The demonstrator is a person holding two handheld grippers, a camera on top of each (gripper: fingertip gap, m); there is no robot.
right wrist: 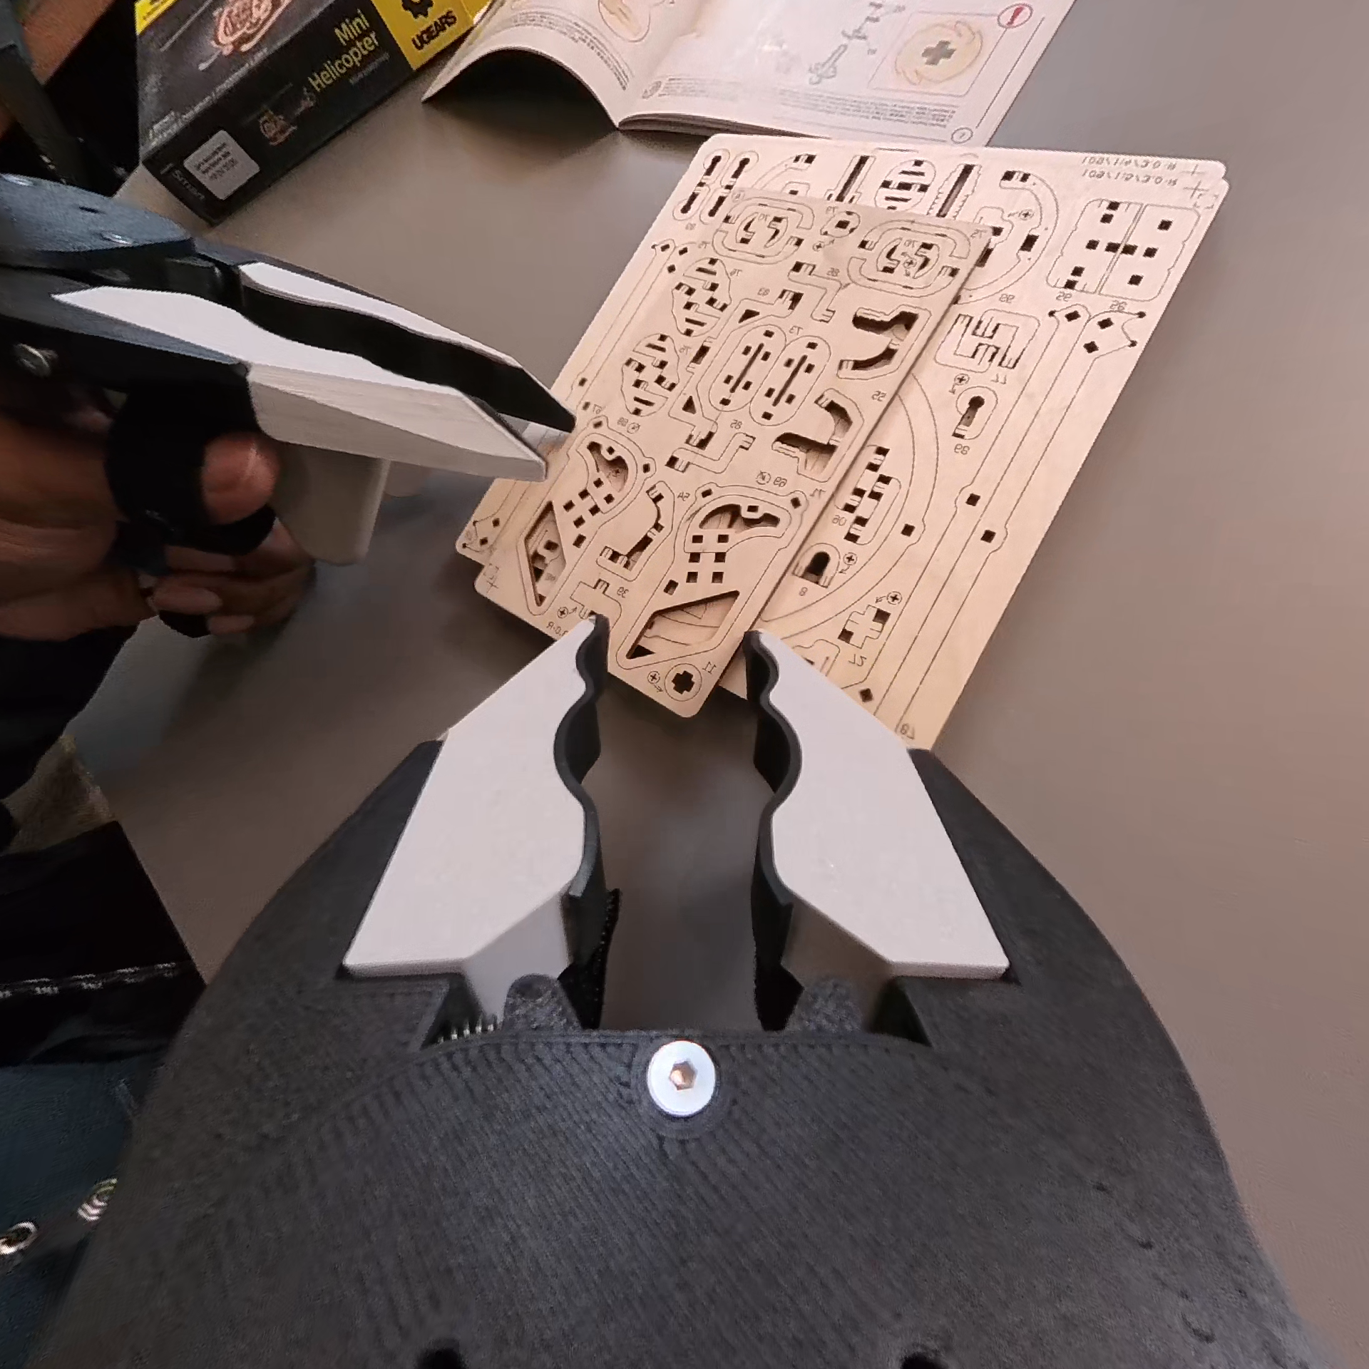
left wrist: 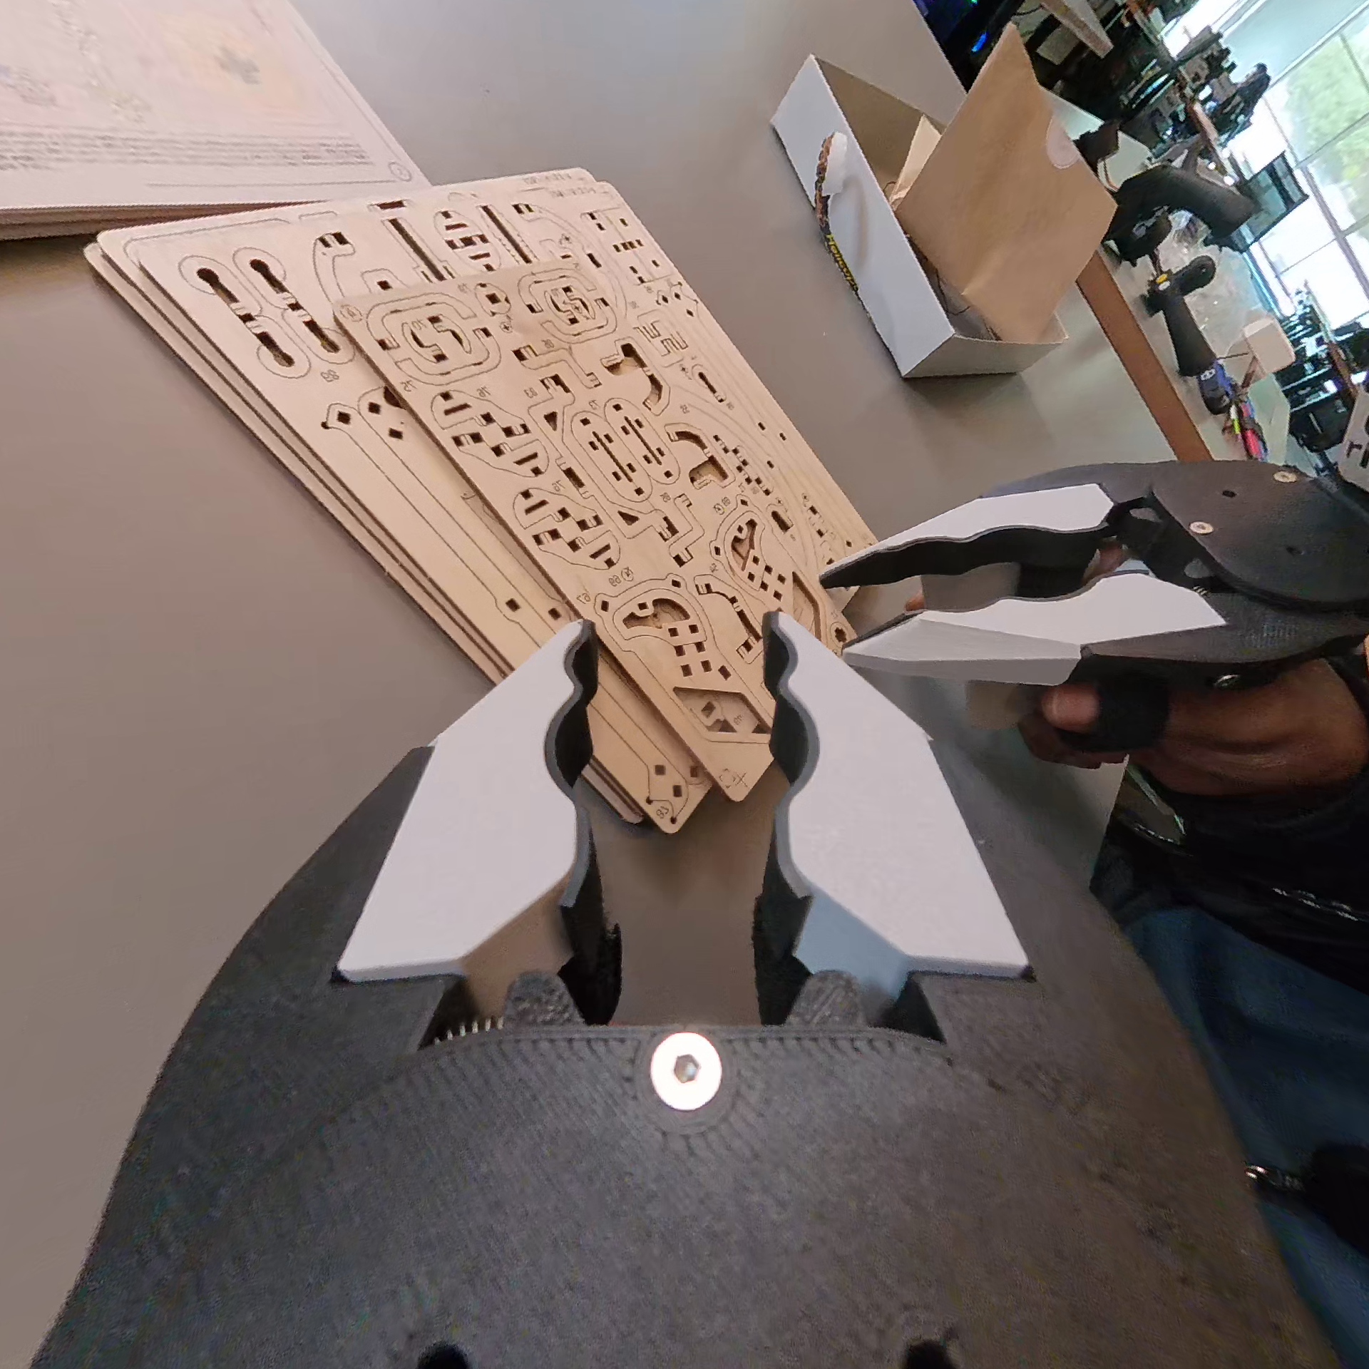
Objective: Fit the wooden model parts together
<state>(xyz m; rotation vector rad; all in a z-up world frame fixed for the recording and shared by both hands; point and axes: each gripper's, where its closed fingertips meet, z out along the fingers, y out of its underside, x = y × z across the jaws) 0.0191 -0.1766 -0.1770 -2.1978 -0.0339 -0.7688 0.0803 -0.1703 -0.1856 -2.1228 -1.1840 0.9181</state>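
On the grey tabletop point(right wrist: 1111, 667), the small top sheet point(right wrist: 741, 444) of the wooden stack point(right wrist: 1037, 444) is flanked by both spread, empty hand-held grippers point(left wrist: 678, 644) point(right wrist: 674, 644), and could perhaps be skidded or snapped by a careless pinch.

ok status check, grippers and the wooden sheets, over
Left gripper and right gripper open, empty. Wooden sheets stacked flat on table, no parts out yet. Nothing in the way.

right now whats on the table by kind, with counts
wooden part sheets: the small top sheet on a stack; stack count cannot be told
instruction booklet: 1
printed kit box: 1
open white box: 1
Total: 3 things plus the sheets
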